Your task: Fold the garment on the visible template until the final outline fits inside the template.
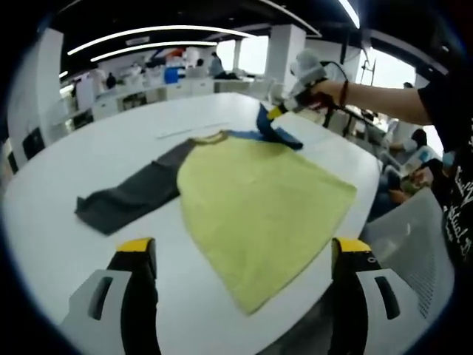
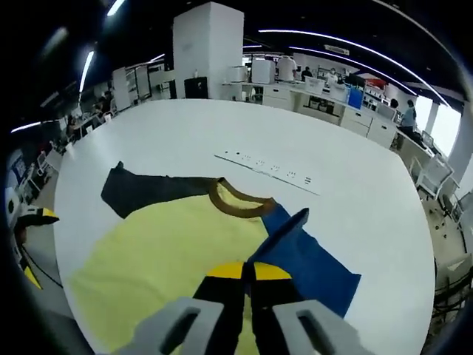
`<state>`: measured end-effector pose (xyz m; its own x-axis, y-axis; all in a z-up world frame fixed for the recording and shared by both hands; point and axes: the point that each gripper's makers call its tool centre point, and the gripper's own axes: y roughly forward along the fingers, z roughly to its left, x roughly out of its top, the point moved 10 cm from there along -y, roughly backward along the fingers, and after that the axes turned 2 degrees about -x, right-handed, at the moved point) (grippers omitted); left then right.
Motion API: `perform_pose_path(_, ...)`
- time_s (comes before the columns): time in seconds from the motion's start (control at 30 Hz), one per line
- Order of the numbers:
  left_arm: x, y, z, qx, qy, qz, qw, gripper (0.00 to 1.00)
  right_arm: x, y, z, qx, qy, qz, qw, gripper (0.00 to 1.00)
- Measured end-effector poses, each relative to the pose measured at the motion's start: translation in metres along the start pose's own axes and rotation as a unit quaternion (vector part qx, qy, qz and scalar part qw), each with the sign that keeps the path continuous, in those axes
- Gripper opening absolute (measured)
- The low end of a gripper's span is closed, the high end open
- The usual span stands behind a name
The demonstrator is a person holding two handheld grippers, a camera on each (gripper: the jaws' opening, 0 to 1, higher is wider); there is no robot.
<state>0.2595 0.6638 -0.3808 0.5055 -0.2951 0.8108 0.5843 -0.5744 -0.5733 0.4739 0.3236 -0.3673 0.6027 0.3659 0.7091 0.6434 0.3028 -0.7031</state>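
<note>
— Since the shirt [image 1: 259, 214] lies mostly flat on the white table [image 1: 59, 214], how much folding would you say is done?

— Very little, by my reading. Its yellow body is spread open, hem toward the near table edge, brown collar [image 2: 238, 201] toward the far side. The grey sleeve [image 1: 129, 196] stretches straight out, unfolded. Only the blue sleeve [image 2: 307, 262] is in play.

— Who has it?

— The right gripper [image 2: 247, 277]. In the right gripper view its yellow-tipped jaws stand pressed together on the blue sleeve's edge, and the cloth peaks up where they pinch it. From the left gripper view you can see that gripper and the person's hand [image 1: 321, 92] at the far corner of the shirt, with the blue cloth lifted off the table.

— And the left gripper [image 1: 244, 255]?

— Jaws wide apart, nothing between them, hanging over the near table edge, short of the hem.

— The template?

— I can make out a thin pale strip with dark marks [image 2: 270, 168] on the table beyond the collar. Whether that is part of the template I cannot tell; no outline around the shirt is clear.

— So what remains?

— Likely almost everything: blue sleeve laid across the body, grey sleeve brought in, then the body folded smaller.
</note>
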Motion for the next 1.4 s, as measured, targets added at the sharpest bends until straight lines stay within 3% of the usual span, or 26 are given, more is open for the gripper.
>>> perform_pose_path(0.47, -0.003, 0.002, -0.001, -0.006, -0.001, 0.004, 1.0000, 0.95, 0.014, 0.012, 0.035, 0.016, -0.002, 0.001, 0.9999, 0.00)
perform_pose_path(1.4, -0.004, 0.006, 0.003, -0.008, -0.004, 0.005, 0.9999, 0.95, 0.038, 0.031, 0.103, 0.061, -0.056, -0.012, 0.9965, 0.00)
